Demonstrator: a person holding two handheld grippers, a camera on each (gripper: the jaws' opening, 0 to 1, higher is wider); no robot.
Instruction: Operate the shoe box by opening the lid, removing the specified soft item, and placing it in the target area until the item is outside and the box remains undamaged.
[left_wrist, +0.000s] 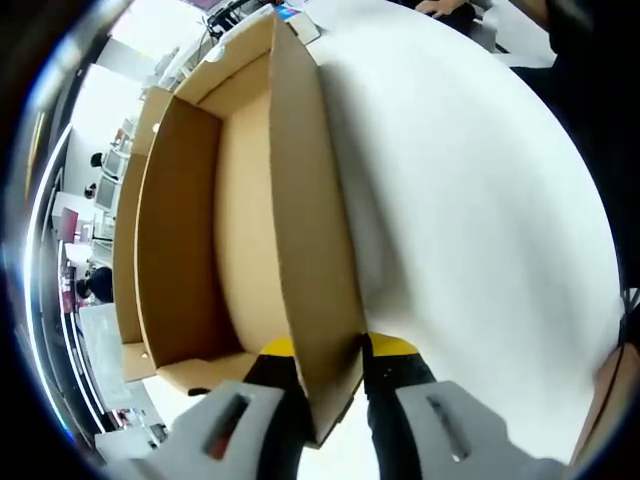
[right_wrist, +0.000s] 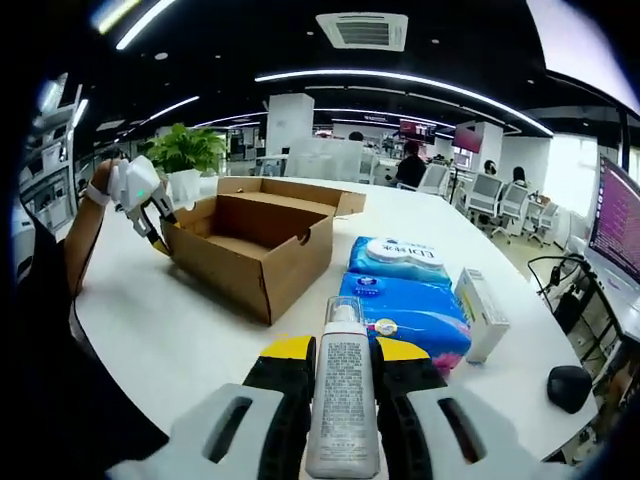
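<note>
1. Two grippers are at work: your left gripper (left_wrist: 328, 352) has its fingers (left_wrist: 275, 372) pinching the near wall of the shoe box (left_wrist: 215, 200), one finger inside the box and one outside.
2. In the right gripper view, that left gripper (right_wrist: 150, 215) sits at the far left end of the shoe box (right_wrist: 255, 245), held in your hand (right_wrist: 105, 185).
3. Your right gripper (right_wrist: 342, 355) has its fingers (right_wrist: 290, 375) pressed against a white tube (right_wrist: 343, 400), which stands upright between them with its cap pointing away from you.
4. The box stands open on the white bench (right_wrist: 180, 330), its lid (right_wrist: 300, 193) folded back flat on the far side.
5. You can see bare cardboard on the box floor in the left gripper view.
6. Beside the box, to its right, lie two blue soft packs (right_wrist: 405, 300), one behind the other, with a small white carton (right_wrist: 482, 312) just beside the nearer one.
7. A potted plant (right_wrist: 185, 155) stands behind the box's left end.
</note>
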